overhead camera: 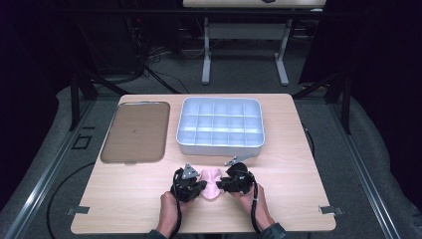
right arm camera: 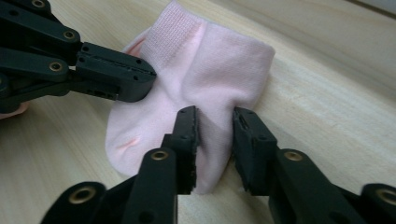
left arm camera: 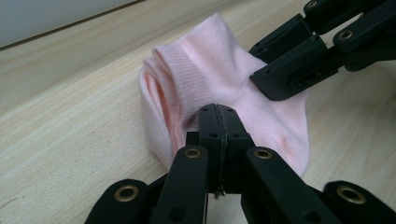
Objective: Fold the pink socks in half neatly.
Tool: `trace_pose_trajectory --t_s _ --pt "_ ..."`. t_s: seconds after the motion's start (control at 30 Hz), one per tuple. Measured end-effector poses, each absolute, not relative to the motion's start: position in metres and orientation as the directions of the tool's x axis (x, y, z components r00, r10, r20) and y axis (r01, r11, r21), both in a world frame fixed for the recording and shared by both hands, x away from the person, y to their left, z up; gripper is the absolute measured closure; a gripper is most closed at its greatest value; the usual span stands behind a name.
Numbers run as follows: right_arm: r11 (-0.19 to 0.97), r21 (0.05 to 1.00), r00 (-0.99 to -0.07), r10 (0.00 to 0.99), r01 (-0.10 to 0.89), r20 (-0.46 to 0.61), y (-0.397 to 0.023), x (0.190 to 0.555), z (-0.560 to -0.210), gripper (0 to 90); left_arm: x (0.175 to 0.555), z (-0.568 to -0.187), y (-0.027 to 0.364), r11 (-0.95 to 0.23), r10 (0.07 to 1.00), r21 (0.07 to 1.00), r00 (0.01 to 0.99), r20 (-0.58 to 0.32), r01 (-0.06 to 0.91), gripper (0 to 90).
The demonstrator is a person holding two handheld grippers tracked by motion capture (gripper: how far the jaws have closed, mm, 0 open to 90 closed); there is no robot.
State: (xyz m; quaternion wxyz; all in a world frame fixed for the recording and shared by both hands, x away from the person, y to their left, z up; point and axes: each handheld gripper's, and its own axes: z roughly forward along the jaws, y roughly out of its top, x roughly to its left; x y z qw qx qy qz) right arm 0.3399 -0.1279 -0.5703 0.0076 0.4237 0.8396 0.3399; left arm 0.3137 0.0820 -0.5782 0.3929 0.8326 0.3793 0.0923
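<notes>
A small pink sock (overhead camera: 211,180) lies folded on the wooden table near its front edge, between my two grippers. My left gripper (overhead camera: 200,185) reaches it from the left. In the left gripper view its jaws (left arm camera: 218,112) are pressed fully together, tips on the sock (left arm camera: 210,70) by the ribbed cuff; I cannot tell if any fabric is caught. My right gripper (overhead camera: 219,183) comes from the right. Its jaws (right arm camera: 215,126) stand a narrow gap apart, squeezing a bunched fold of the sock (right arm camera: 219,60). The left gripper (right arm camera: 149,77) also touches the cuff there.
A grey box (overhead camera: 219,148) divided into several compartments stands just behind the grippers at mid table. A flat brown tray (overhead camera: 134,132) lies at the back left. The table's front edge (overhead camera: 204,230) is close under the person's hands.
</notes>
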Motion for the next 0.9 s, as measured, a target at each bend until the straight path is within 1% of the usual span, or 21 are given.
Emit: trace_pose_trajectory --t_s 0.1,0.2,0.4,0.47,0.6,0.8,0.9 --pt "0.399 0.581 -0.64 0.709 0.709 0.294 -0.129 0.339 -0.571 79.5 0.314 -0.578 0.082 -0.412 0.7 0.724 0.701 -0.137 0.553 89.7" --pt "0.397 0.59 -0.642 0.712 0.703 0.285 -0.128 0.337 -0.572 82.1 0.313 -0.574 0.083 -0.422 0.697 0.717 0.704 -0.135 0.555 89.3" --pt "0.388 0.59 -0.64 0.705 0.708 0.305 -0.13 0.338 -0.572 83.0 0.315 -0.567 0.095 -0.397 0.709 0.727 0.69 -0.145 0.56 88.9" --pt "0.391 0.592 -0.642 0.706 0.705 0.299 -0.13 0.338 -0.572 83.1 0.316 -0.57 0.093 -0.415 0.706 0.72 0.696 -0.13 0.556 89.0" --pt "0.402 0.594 -0.648 0.707 0.697 0.282 -0.129 0.336 -0.569 83.6 0.316 -0.573 0.09 -0.408 0.709 0.724 0.692 -0.132 0.556 89.6" --pt "0.408 0.61 -0.655 0.712 0.679 0.252 -0.133 0.331 -0.557 83.9 0.314 -0.575 0.084 -0.389 0.7 0.724 0.694 -0.169 0.569 89.7" --pt "0.417 0.621 -0.663 0.712 0.664 0.23 -0.133 0.327 -0.548 83.8 0.313 -0.576 0.078 -0.391 0.696 0.726 0.698 -0.169 0.566 89.8"
